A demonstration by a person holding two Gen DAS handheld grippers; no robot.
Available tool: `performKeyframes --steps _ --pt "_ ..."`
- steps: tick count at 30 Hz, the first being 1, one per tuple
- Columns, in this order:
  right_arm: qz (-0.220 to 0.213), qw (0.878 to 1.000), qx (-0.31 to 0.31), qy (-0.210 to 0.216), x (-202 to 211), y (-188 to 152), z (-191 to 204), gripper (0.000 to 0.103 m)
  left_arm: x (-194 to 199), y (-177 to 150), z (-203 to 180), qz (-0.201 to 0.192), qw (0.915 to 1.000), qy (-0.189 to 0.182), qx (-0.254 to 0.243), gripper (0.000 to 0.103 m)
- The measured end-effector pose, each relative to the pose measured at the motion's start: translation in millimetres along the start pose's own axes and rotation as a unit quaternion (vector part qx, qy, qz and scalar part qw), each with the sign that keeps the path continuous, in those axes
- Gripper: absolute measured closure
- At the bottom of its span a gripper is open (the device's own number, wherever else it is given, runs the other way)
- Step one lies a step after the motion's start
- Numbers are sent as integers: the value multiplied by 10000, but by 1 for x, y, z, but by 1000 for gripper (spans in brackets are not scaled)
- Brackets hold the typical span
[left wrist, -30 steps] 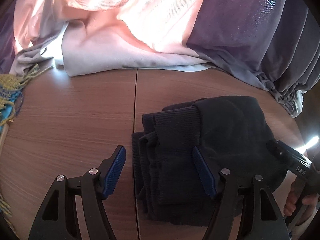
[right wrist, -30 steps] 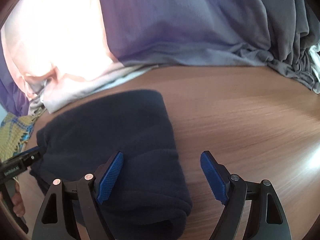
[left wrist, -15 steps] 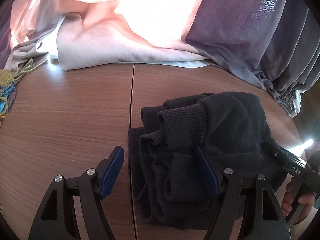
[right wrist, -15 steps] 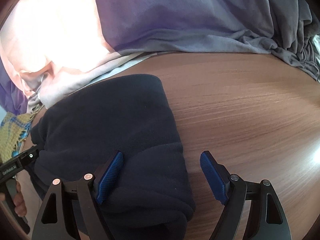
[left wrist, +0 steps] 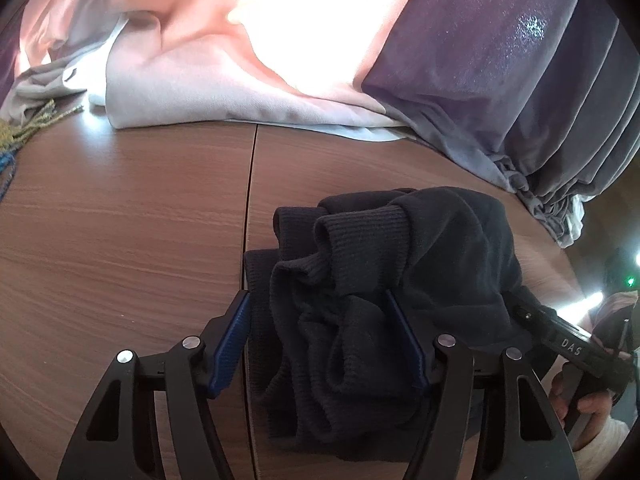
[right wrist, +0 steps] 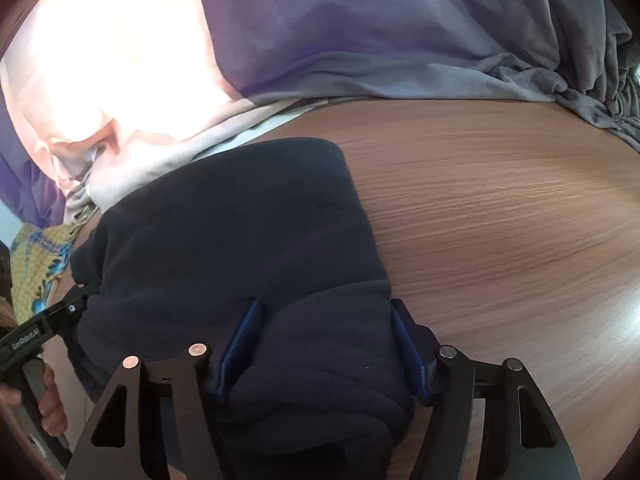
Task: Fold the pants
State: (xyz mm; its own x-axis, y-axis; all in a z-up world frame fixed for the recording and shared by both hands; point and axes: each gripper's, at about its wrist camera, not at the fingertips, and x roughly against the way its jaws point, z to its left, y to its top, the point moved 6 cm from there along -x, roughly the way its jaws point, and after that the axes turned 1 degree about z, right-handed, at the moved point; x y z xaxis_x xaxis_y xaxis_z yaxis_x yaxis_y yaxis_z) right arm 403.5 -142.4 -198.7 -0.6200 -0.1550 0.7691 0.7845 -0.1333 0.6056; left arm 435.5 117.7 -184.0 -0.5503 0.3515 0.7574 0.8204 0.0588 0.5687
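Note:
The dark navy pants lie folded in a thick bundle on the wooden table, ribbed cuffs bunched at the left end. My left gripper has closed on the cuff end, its blue pads pressing the bunched fabric. In the right wrist view the pants show a smooth folded side, and my right gripper has closed on the near right corner of the bundle. Each gripper's body shows at the edge of the other's view.
A heap of pink, white and purple-grey cloth runs along the table's far side. A yellow-blue fringed textile lies at the left. A seam splits the tabletop. Bare wood lies right of the pants.
Both grippers moved forward onto the pants and narrowed from wide open until their pads squeeze the fabric. The cuff end has bunched up.

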Motion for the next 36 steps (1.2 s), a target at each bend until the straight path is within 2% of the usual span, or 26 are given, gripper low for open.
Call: performKeyframes --steps 3,8,9,10,11,16,22,29,30,31,36 --pt "-16 10000 7 -28 -1 0 2 39 -4 0 1 34 9997 -184 183 38" --pt "-42 10000 -2 -52 -2 0 2 39 -6 2 0 94 9994 -227 232 39" --pt "-50 10000 -4 -43 -2 0 2 41 -6 3 -1 113 9993 -266 224 42" --pt "-57 10000 -4 -36 -1 0 3 42 -5 3 -3 159 9988 -396 244 51" --pt "-53 10000 -17 -23 -1 1 3 43 -4 3 -3 185 9983 -449 312 55" --pt "-91 10000 -12 3 5 3 5 56 1 5 -5 160 9977 -496 426 65" --pt "-216 9998 44 -24 18 10 9 63 10 5 -12 25 9983 -444 383 68" --pt "-525 9986 99 -60 46 20 13 64 25 9 -20 -136 9985 -454 270 72" --pt "-558 9984 114 -65 49 21 15 64 31 10 -21 -196 9985 -448 233 74" --pt "-618 9980 135 -76 55 23 17 64 35 11 -23 -247 9984 -463 202 79" --pt "-873 9958 285 -66 77 28 31 64 47 9 -23 -278 9982 -520 122 79"
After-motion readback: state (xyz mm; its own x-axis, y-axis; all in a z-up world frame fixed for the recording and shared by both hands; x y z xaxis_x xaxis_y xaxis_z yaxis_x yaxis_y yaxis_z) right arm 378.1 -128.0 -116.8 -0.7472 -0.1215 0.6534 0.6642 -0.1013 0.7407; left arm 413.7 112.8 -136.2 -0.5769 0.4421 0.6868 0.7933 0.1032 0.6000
